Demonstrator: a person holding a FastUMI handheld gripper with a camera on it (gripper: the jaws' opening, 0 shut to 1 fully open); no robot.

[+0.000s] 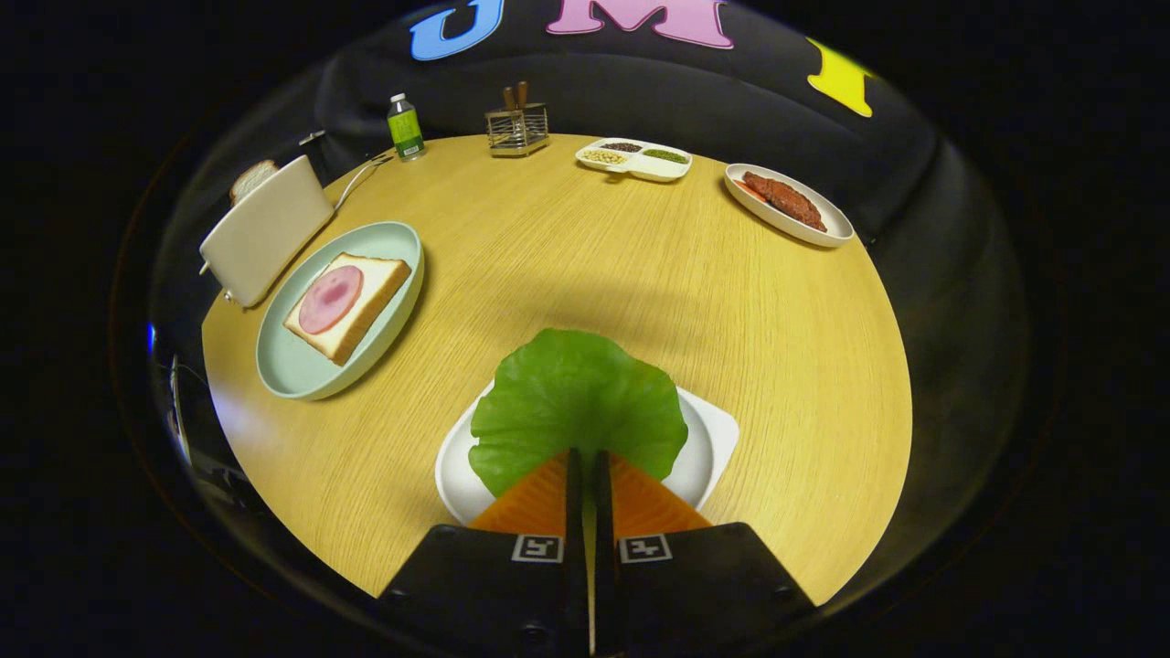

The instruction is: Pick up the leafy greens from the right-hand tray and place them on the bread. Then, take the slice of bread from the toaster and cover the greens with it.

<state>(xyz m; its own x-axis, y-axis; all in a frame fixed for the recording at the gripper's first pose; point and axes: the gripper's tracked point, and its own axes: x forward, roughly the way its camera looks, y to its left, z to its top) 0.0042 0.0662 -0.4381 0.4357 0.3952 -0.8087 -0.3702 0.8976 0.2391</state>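
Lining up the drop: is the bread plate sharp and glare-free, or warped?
Gripper view: bread and plate sharp, no glare; fisheye bends the table rim; gripper shut on the lettuce leaf, shadow just beyond it.

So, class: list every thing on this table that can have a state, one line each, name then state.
gripper: fingers closed on the leaf's near edge
lettuce leaf: gripped, over the white tray
bread slice: flat on the green plate, ham on top, no greens yet
toaster: a slice stands in its slot
bottle: upright, capped
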